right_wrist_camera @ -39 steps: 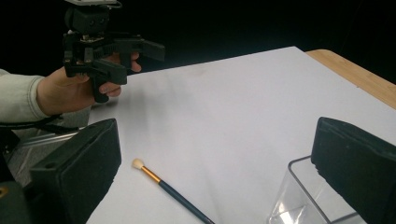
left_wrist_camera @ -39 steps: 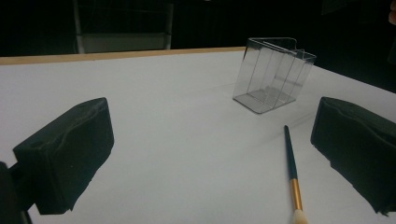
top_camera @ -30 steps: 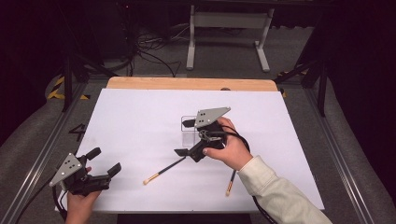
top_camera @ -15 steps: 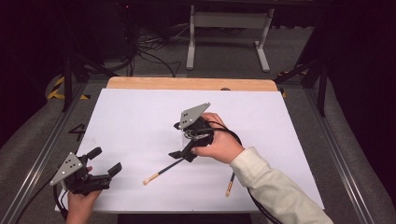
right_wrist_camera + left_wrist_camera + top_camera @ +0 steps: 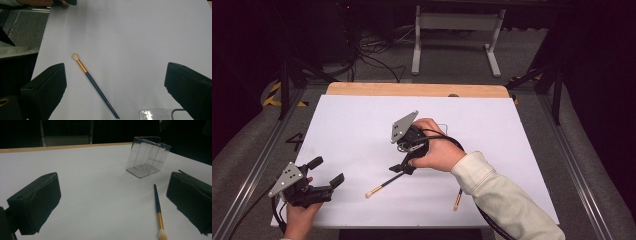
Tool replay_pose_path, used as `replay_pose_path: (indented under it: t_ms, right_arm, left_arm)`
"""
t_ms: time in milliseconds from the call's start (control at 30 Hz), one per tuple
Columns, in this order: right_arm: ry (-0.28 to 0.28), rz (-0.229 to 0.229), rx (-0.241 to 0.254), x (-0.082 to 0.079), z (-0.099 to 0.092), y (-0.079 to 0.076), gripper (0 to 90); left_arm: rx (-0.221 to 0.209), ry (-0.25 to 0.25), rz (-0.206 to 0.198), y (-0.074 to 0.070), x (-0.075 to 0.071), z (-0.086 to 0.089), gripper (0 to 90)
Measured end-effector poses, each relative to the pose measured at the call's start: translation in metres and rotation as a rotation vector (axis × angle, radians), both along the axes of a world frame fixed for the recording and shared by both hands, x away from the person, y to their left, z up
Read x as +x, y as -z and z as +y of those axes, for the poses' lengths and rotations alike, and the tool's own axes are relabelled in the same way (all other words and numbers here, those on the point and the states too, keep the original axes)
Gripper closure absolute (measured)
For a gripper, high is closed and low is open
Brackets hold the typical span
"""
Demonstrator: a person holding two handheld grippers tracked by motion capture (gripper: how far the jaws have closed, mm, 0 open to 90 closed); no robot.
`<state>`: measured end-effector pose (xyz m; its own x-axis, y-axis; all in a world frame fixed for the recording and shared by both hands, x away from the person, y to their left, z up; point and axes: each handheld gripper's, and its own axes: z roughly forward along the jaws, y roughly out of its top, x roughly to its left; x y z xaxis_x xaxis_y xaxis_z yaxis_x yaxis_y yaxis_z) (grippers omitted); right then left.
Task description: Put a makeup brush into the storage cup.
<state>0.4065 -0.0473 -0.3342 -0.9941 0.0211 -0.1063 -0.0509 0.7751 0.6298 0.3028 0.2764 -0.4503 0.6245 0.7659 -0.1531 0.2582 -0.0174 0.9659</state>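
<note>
Light: bright and even on the white table [image 5: 352, 125]; the surroundings are dark.
Shadows: soft and faint beside the brush [image 5: 94, 83].
Glare: pale streaks on the clear box [image 5: 147, 157].
Focus: high view soft and grainy; near jaws slightly blurred.

The table [image 5: 362, 120] has a white top, with a strip of bare wood along its far edge. A brush [image 5: 384, 185] with a dark handle and a pale tip lies flat near the middle. A second brush [image 5: 458, 199] lies close to the near edge. A clear box [image 5: 147, 157] stands on the white top, past the first brush.
</note>
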Motion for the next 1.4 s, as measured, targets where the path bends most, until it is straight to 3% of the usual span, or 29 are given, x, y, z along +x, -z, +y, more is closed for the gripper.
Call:
replay_pose_path:
  t_ms: [333,700,800,1100,1400]
  right_arm:
    - [-0.059,-0.029,-0.085,-0.003,0.019,0.007,8.4]
    - [-0.116,-0.017,-0.204,-0.006,0.041,0.027,10.2]
    - [-0.11,-0.008,-0.213,-0.006,0.044,0.035,8.7]
    - [-0.148,-0.007,-0.301,-0.007,0.05,0.055,10.0]
    - [-0.172,-0.019,-0.352,-0.004,0.052,0.067,17.0]
  left_arm:
    - [-0.002,0.006,0.003,0.0,0.001,-0.002,0.3]
    - [-0.002,0.01,-0.003,-0.001,0.001,-0.001,0.4]
    - [-0.005,0.009,-0.004,-0.001,0.001,-0.001,0.3]
    - [-0.005,0.01,-0.005,-0.001,0.001,-0.001,0.4]
    - [-0.004,0.011,-0.004,-0.001,0.001,-0.001,0.4]
